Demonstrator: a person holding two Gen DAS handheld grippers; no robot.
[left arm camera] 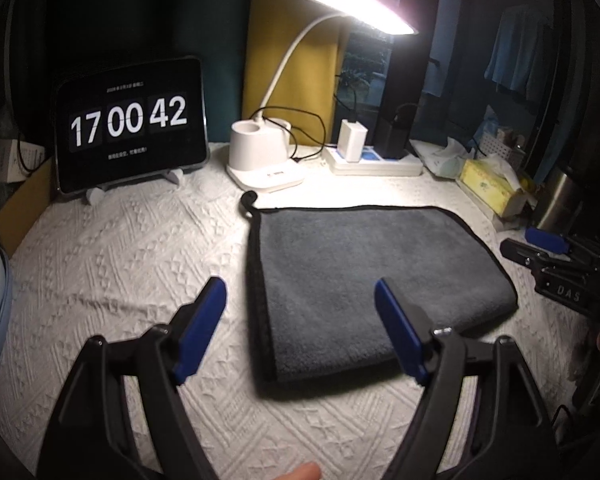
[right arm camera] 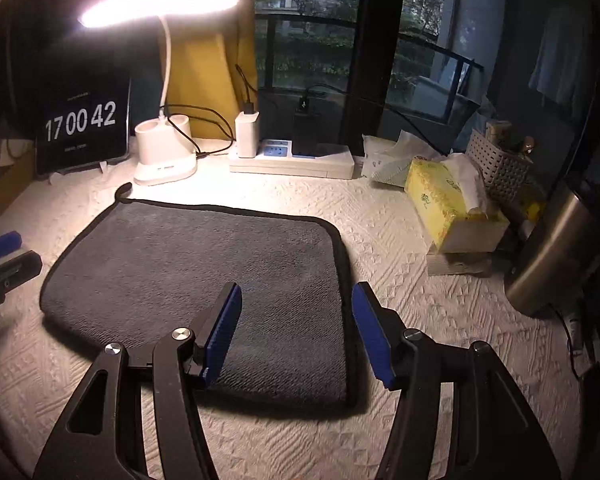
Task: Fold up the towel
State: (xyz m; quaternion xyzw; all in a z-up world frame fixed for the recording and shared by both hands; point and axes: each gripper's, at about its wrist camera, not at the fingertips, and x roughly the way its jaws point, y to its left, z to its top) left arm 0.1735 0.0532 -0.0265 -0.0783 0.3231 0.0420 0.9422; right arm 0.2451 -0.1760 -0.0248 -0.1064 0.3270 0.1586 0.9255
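Note:
A dark grey towel (left arm camera: 364, 280) with black edging lies flat and folded on the white quilted cloth; it also shows in the right wrist view (right arm camera: 204, 272). A black hanging loop (left arm camera: 249, 199) sticks out at its far left corner. My left gripper (left arm camera: 300, 292) is open and empty, above the towel's near left edge. My right gripper (right arm camera: 296, 300) is open and empty, above the towel's near right corner. The right gripper shows at the right edge of the left wrist view (left arm camera: 548, 252), and the left gripper at the left edge of the right wrist view (right arm camera: 4, 256).
A tablet clock (left arm camera: 130, 126), a lit white desk lamp (left arm camera: 260, 156) and a power strip (left arm camera: 376, 160) stand at the back. A yellow tissue box (right arm camera: 452, 208), a white basket (right arm camera: 500, 164) and a steel flask (right arm camera: 552, 252) stand at the right.

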